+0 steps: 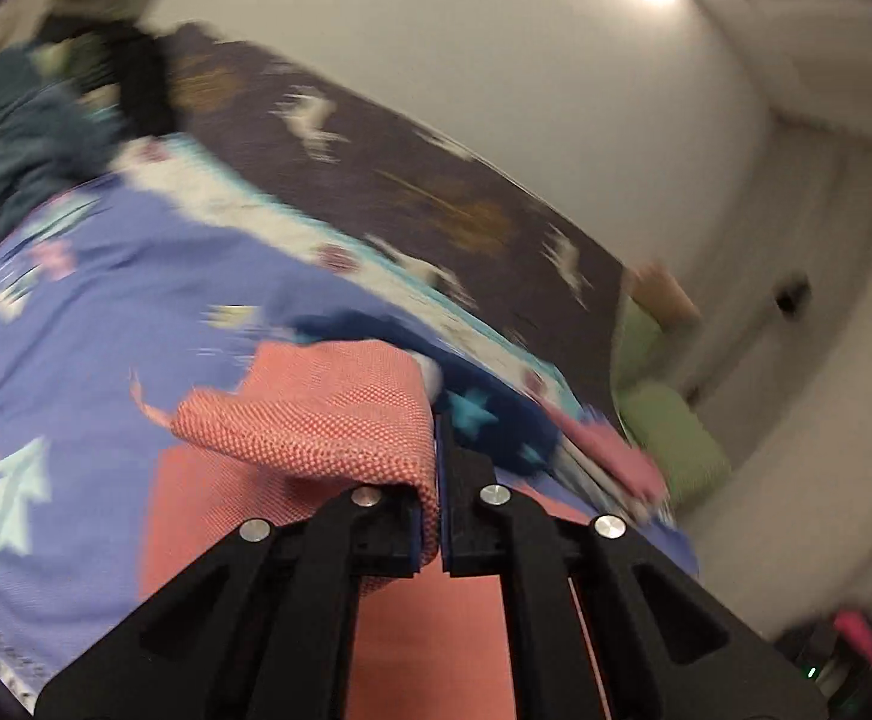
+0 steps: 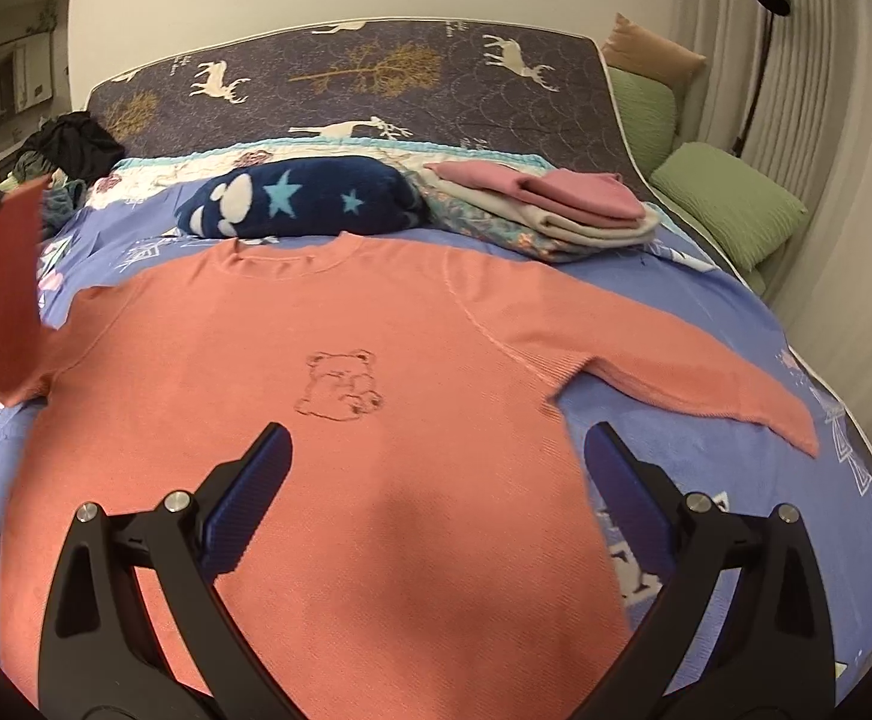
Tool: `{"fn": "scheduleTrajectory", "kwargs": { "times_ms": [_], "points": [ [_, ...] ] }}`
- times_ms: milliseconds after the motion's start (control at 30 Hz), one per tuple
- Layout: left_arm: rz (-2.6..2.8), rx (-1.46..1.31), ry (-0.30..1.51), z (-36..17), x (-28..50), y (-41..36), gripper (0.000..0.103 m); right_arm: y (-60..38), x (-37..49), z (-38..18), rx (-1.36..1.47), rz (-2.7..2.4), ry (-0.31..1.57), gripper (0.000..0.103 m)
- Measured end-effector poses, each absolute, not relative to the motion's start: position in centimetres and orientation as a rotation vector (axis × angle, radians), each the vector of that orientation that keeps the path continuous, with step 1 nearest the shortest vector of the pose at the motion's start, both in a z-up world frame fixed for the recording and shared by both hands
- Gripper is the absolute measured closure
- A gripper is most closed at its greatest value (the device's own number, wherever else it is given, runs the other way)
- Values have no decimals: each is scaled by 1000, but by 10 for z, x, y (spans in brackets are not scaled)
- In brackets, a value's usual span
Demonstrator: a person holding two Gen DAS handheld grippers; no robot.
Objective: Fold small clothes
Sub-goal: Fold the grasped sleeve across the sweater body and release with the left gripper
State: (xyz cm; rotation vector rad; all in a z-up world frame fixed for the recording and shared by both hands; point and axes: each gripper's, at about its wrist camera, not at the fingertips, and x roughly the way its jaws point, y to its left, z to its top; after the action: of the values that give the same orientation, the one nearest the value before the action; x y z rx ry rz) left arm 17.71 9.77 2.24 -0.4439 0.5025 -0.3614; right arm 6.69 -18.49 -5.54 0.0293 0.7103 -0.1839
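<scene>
A salmon-pink sweater (image 2: 328,396) with a small bear outline on the chest lies face up on the blue patterned bedspread (image 2: 706,462). Its right sleeve (image 2: 676,372) lies flat, stretched out to the right. Its left sleeve (image 2: 7,294) is lifted off the bed at the far left. In the left wrist view, my left gripper (image 1: 439,474) is shut on that sleeve's cuff (image 1: 340,420), with the knit folded over the left finger. My right gripper (image 2: 436,456) is open and empty, hovering over the sweater's lower body, which fills the space between its fingers.
A navy fleece blanket with stars (image 2: 298,198) and a stack of folded pink and beige clothes (image 2: 556,204) lie beyond the collar. A heap of dark clothes (image 2: 70,150) sits at the back left. Green cushions (image 2: 730,204) and a floor lamp (image 2: 766,30) stand on the right.
</scene>
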Motion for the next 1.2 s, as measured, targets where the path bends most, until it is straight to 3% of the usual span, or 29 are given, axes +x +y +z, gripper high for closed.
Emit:
{"fn": "scheduleTrajectory", "kwargs": {
  "times_ms": [33,100,133,167,267,433,500,567,633,767,933,1100,1167,1200],
  "points": [
    [-397,-384,513,22,177,67,98,-189,65,-56,33,-192,712,4],
    [-459,-216,563,10,170,-4,69,-202,61,-57,54,-219,717,4],
    [-481,-152,591,2,166,-29,47,-211,59,-58,73,-233,721,4],
    [-514,-90,610,-7,159,-50,44,-217,57,-59,85,-240,723,4],
    [-547,83,617,-27,134,-77,44,-238,51,-62,119,-260,737,3],
    [-391,86,636,-37,121,-27,37,-251,62,-69,156,-164,781,5],
    [-328,46,651,-41,122,3,34,-244,73,-68,198,-25,790,14],
    [-255,17,682,-48,125,32,33,-233,93,-68,252,155,818,30],
    [-205,11,705,-55,122,49,33,-220,113,-71,309,284,857,37],
    [-114,27,756,-71,119,70,33,-183,143,-78,267,331,928,37],
    [-71,-33,799,-77,127,90,33,-106,144,-78,-123,331,833,30],
    [-36,-28,890,-93,141,89,31,-61,160,-101,-318,273,826,33],
    [-28,-49,889,-94,142,93,27,-69,171,-103,-274,243,827,74],
    [-31,-57,888,-95,141,94,27,-85,177,-100,-175,243,844,80]
  ]
}}
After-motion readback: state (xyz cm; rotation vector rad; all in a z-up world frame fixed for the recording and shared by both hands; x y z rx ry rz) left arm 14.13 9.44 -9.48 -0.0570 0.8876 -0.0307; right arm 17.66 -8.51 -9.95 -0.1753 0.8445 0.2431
